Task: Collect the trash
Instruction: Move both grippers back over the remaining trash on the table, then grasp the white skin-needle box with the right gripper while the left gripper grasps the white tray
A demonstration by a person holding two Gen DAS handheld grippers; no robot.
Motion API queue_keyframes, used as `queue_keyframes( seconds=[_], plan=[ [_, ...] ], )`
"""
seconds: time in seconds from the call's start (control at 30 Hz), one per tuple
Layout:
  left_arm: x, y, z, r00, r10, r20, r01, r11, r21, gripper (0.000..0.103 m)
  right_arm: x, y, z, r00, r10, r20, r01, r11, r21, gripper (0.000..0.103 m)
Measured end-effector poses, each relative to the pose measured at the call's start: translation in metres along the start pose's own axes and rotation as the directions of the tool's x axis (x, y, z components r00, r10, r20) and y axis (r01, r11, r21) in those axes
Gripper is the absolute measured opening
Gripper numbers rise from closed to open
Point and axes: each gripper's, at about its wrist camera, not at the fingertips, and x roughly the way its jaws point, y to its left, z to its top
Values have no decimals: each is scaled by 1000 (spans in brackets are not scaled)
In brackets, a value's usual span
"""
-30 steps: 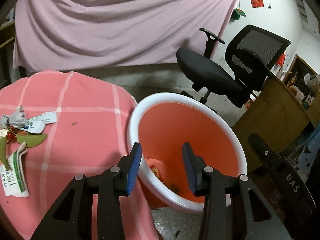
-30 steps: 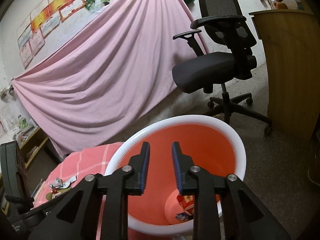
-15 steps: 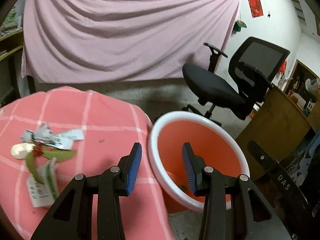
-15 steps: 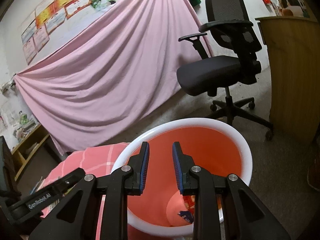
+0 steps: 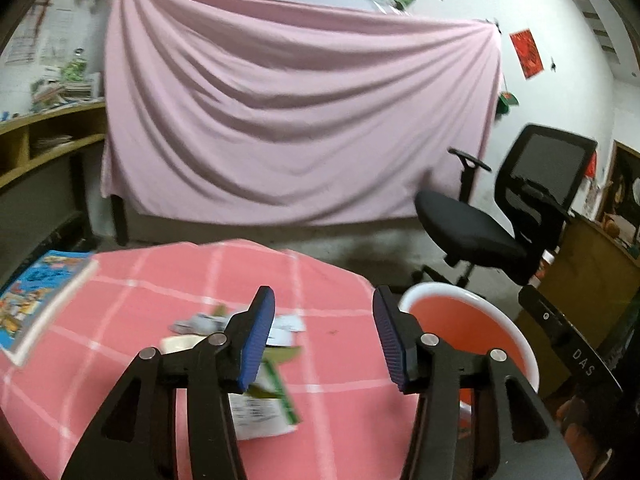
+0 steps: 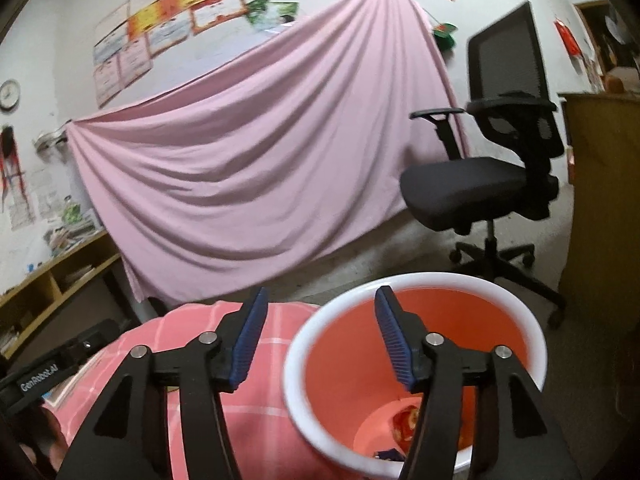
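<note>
Scraps of wrappers (image 5: pixel 276 396) and crumpled paper (image 5: pixel 200 322) lie on the table's pink checked cloth (image 5: pixel 160 296). My left gripper (image 5: pixel 324 334) hangs above the cloth just right of that litter, its jaws opening with nothing between them. An orange bin with a white rim (image 5: pixel 468 320) stands off the table's right edge; in the right wrist view the bin (image 6: pixel 416 344) holds a red wrapper (image 6: pixel 406 420) at its bottom. My right gripper (image 6: pixel 318 338) hovers over the bin's left rim, jaws opening and empty.
A blue picture book (image 5: pixel 38 300) lies at the table's left edge. A black office chair (image 5: pixel 504 216) stands behind the bin, with a wooden desk (image 6: pixel 604 184) to its right. A pink sheet (image 5: pixel 296 112) covers the back wall, and wooden shelves (image 5: pixel 40 140) stand on the left.
My left gripper swung left from over the bin to above the table and litter, widening slightly. My right gripper opened wide and shifted left across the bin's rim.
</note>
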Motion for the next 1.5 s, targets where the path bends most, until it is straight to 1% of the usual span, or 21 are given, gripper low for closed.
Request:
queue_keyframes(
  seconds=[0.03, 0.07, 0.1, 0.13, 0.17, 0.2, 0.23, 0.27, 0.37, 0.43, 0.63, 0.73, 0.8, 0.87, 0.93, 1.0, 1.17, 1.27, 1.33, 1.4, 1.5],
  plan=[
    [-5, 8, -1, 1000, 1, 10, 0, 1000, -7, 52, 0, 6, 0, 1000, 7, 10, -7, 1000, -9, 77],
    [-11, 17, -1, 1000, -11, 18, 11, 1000, -20, 60, -2, 10, 0, 1000, 14, 22, -14, 1000, -16, 82],
    [-17, 26, -3, 999, -26, 33, 27, 999, -40, 71, -3, 17, 0, 999, 25, 37, -24, 999, -27, 83],
    [-24, 34, -4, 998, -29, 51, 32, 998, -56, 80, -4, 23, 1, 998, 35, 50, -33, 999, -37, 85],
    [-32, 43, -3, 997, -22, 78, 28, 997, -72, 96, -4, 31, 1, 996, 50, 67, -47, 998, -50, 91],
    [-39, 49, -3, 995, -11, 102, 19, 997, -80, 101, -5, 36, 1, 995, 61, 83, -56, 997, -56, 101],
    [-49, 58, -3, 989, 11, 145, 2, 996, -89, 101, -5, 41, 1, 993, 72, 97, -66, 996, -59, 103],
    [-57, 65, -3, 984, 34, 173, -18, 996, -91, 101, -6, 46, 0, 989, 91, 114, -84, 994, -64, 103],
    [-72, 85, -2, 974, 104, 203, -87, 992, -92, 101, -6, 66, -2, 979, 150, 139, -136, 985, -105, 103],
    [-80, 97, -4, 967, 131, 216, -113, 989, -95, 101, -7, 80, -6, 974, 173, 147, -151, 977, -148, 103],
    [-96, 129, -19, 948, 187, 257, -160, 979, -124, 101, -16, 117, -18, 960, 212, 181, -155, 946, -285, 103],
    [-103, 137, -26, 937, 206, 284, -179, 977, -118, 101, -19, 131, -24, 958, 222, 183, -153, 931, -331, 103],
    [-106, 142, -30, 932, 211, 294, -185, 976, -112, 101, -18, 138, -28, 960, 221, 173, -149, 924, -353, 103],
    [-105, 145, -32, 937, 212, 276, -194, 977, -92, 101, -13, 143, -31, 964, 217, 152, -149, 919, -364, 103],
    [-100, 146, -34, 943, 215, 254, -204, 976, -70, 101, -4, 148, -35, 976, 183, 115, -128, 919, -373, 103],
    [-95, 149, -34, 949, 208, 236, -202, 978, -49, 101, 4, 152, -40, 984, 164, 77, -123, 916, -382, 103],
    [-94, 151, -36, 947, 201, 253, -201, 979, -24, 101, 8, 157, -50, 987, 160, 25, -138, 908, -397, 103],
    [-89, 154, -37, 949, 208, 236, -212, 977, -9, 101, 14, 159, -56, 986, 159, -44, -163, 901, -403, 103],
    [-80, 157, -37, 953, 234, 194, -238, 971, -7, 101, 23, 163, -61, 980, 151, -130, -192, 887, -420, 103],
    [-70, 160, -37, 959, 243, 144, -244, 970, -9, 101, 36, 164, -70, 971, 118, -208, -201, 876, -439, 103],
    [-53, 166, -36, 967, 249, 53, -248, 969, -23, 100, 47, 161, -74, 945, 131, -300, -250, 880, -404, 102]
  ],
)
